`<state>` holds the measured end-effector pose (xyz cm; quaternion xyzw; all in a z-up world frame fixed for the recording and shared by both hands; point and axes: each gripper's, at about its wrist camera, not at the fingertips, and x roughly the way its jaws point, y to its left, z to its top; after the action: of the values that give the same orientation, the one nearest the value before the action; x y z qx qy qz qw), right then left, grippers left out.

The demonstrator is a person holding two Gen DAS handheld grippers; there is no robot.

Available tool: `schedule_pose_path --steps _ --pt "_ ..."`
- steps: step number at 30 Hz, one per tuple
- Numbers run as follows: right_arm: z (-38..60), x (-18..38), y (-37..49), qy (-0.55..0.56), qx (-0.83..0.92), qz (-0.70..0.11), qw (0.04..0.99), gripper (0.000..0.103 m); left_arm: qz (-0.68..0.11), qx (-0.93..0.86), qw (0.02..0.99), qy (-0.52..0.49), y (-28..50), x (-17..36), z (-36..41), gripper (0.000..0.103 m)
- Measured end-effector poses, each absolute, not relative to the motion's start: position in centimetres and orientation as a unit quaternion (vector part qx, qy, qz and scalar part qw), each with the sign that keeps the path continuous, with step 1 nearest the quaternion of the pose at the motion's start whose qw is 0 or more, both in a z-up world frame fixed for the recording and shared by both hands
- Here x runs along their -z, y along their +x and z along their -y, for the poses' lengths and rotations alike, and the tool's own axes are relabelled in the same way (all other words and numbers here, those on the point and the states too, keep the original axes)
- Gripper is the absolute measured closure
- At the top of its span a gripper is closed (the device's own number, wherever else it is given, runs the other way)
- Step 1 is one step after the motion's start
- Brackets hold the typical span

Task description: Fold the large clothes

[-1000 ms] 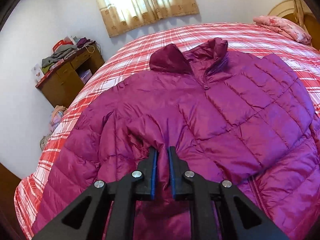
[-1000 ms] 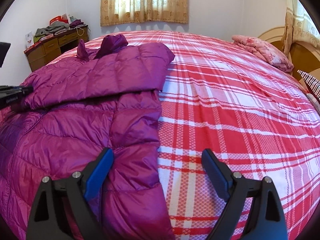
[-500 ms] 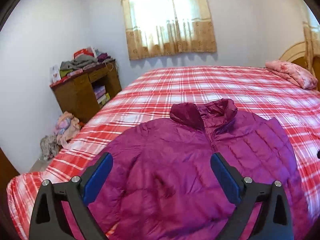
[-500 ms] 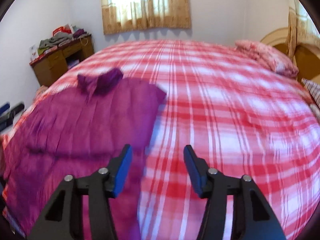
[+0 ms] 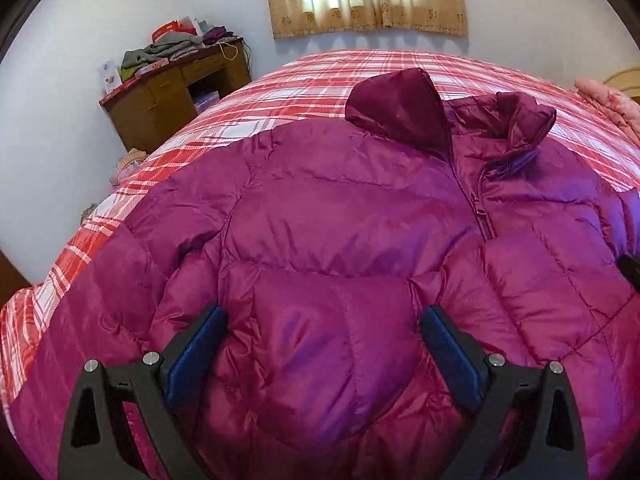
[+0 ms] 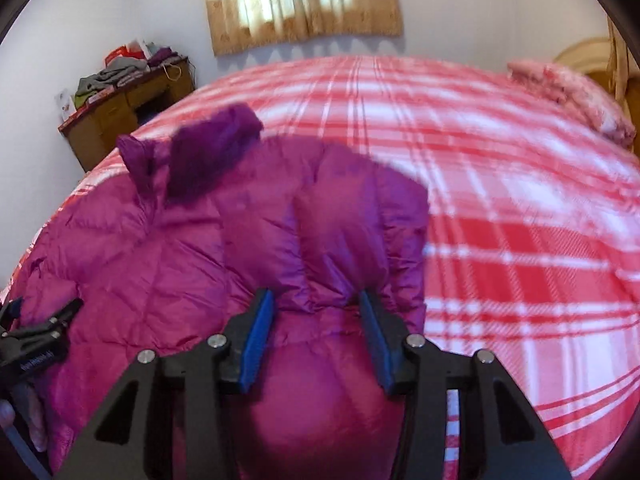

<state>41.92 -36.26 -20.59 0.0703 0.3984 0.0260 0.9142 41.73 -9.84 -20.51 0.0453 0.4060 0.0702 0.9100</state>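
Released by left tongs (image 5: pixel 322 330), jacket (image 5: pixel 360 220) bunches between closing right tongs (image 6: pixel 316 316).

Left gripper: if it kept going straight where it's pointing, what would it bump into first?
Most likely the puffy purple jacket spread on the bed. The left gripper points down at it with its jaws wide open, nothing between them, though depth is hard to judge.

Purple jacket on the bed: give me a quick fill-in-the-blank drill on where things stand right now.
1. The purple jacket lies on a bed cover with a red and white ____ pattern.
2. The left tool stands wide ____ above the jacket.
3. The right tool has jacket ____ bunched between its blue pads.
4. Folded clothes are piled on the wooden ____ by the wall.

Missing words: plaid; open; fabric; desk
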Motion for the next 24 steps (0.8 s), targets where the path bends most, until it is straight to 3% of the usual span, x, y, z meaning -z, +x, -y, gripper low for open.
schedule_pose_path --steps 13,18,24 --pt "36.0 19.5 41.3 0.057 -0.023 -0.399 0.915 0.055 -0.412 -0.074 0.907 0.042 42.2 21.3 9.9 0.001" --pt "35.0 16.2 37.2 0.066 -0.058 -0.359 0.929 0.042 -0.413 -0.069 0.908 0.033 42.2 21.2 9.6 0.001" --pt "32.7 19.9 36.8 0.014 -0.062 -0.401 0.914 0.047 -0.416 -0.063 0.907 0.023 42.3 21.3 9.2 0.001"
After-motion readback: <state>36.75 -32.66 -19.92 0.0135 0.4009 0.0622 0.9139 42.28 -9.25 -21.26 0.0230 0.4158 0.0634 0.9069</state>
